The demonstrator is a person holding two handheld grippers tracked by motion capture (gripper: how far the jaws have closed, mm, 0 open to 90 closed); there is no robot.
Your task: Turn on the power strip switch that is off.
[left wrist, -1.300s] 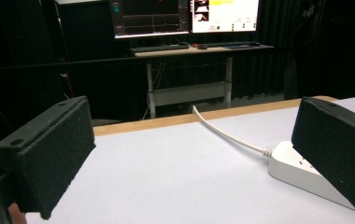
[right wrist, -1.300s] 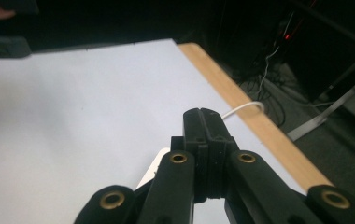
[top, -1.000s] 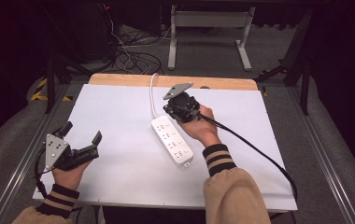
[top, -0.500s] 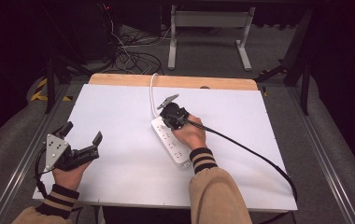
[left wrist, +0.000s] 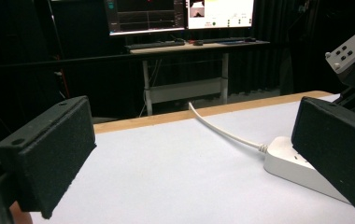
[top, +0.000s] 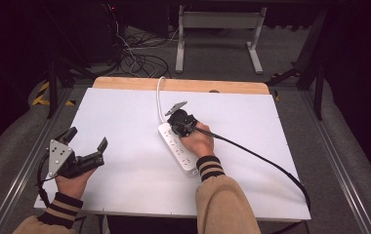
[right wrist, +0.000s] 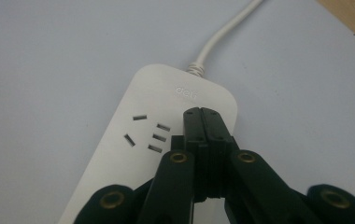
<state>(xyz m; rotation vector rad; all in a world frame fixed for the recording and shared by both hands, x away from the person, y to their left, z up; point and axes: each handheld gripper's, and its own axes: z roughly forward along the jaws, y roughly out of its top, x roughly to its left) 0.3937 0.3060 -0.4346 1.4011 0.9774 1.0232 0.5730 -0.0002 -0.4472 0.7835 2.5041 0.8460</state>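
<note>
Change: since a second ago the right claw (top: 175,123) has come down from above the far end of the power strip (top: 179,148) and now sits low over it, the hand drawn nearer the person; in the last half second it has barely shifted.
Meaning: judged from this, the approach is done and the work now is a press or poke on the strip's top face, not a lift.
Right claw state: jaws fully together, nothing between them; in the right gripper view the closed tips (right wrist: 202,122) lie over the strip's face, just right of the first socket group (right wrist: 148,135) and just below the embossed brand mark.
Contact: whether the tips actually touch the plastic I cannot tell.
Left claw: the left claw (top: 87,145) rests on the worktop (top: 125,185), well to the left of the right claw, unmoved; jaws wide, pads (left wrist: 49,149) holding nothing.
Strip's place: flat on the white worktop, directly under the right claw, running from beneath the tips back under the right hand (top: 198,142).
Cord: the white cord (top: 159,97) leaves the strip just beyond the right claw's tips and runs toward the worktop's far wooden edge.
</note>
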